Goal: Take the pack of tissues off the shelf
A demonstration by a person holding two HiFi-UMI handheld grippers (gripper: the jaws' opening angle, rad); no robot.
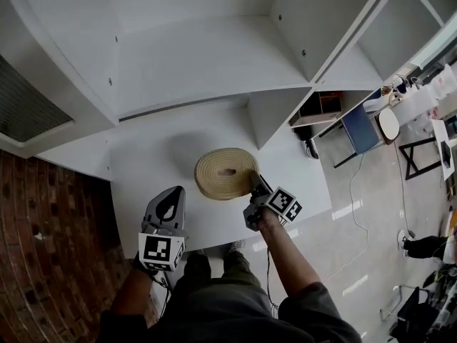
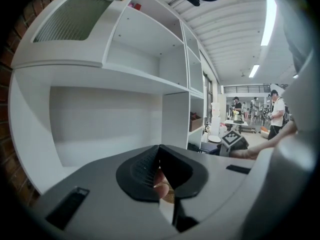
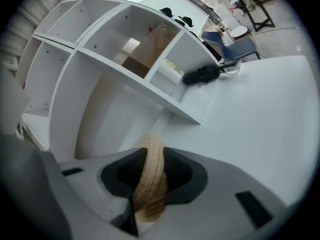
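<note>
**Table** [image 1: 153, 152]: white, plain top, built in beneath a white shelf unit [image 1: 214, 56]. It reads as a broad pale plane in the right gripper view [image 3: 260, 119].

**Woven basket** [image 1: 225, 174]: round, tan, coiled rope. It sits on the table about midway along its width, nearer the front edge than the back. Whether it holds the pack of tissues cannot be told; no view shows the pack plainly.

**Right hand-held gripper** [image 1: 255, 184]: clamped on the basket rim on the side facing the front-right corner. In its own view [image 3: 151, 166] the rope rim [image 3: 149, 199] stands upright between the two dark jaws.

**Left hand-held gripper** [image 1: 170, 200]: over the front edge toward the front-left corner, apart from the basket. In its own view [image 2: 160, 156] the jaws meet at the tips, with nothing between them.

**Shelf unit, further:** open white compartments [image 2: 145, 59]. One compartment at the right end holds a brown box [image 3: 150, 49].

**Room:**
- A red brick wall [image 1: 50, 213] and a ribbed vent grille [image 1: 28, 109] beyond the left edge.
- A glossy grey floor [image 1: 371, 191] beyond the right edge.
- A blue chair [image 1: 360, 128] on that floor.
- Strip lights [image 2: 270, 14] on a ribbed ceiling.
- People standing [image 2: 275, 114] far off.
- A black item [image 3: 202, 74] at the table's far end, kind unclear.
</note>
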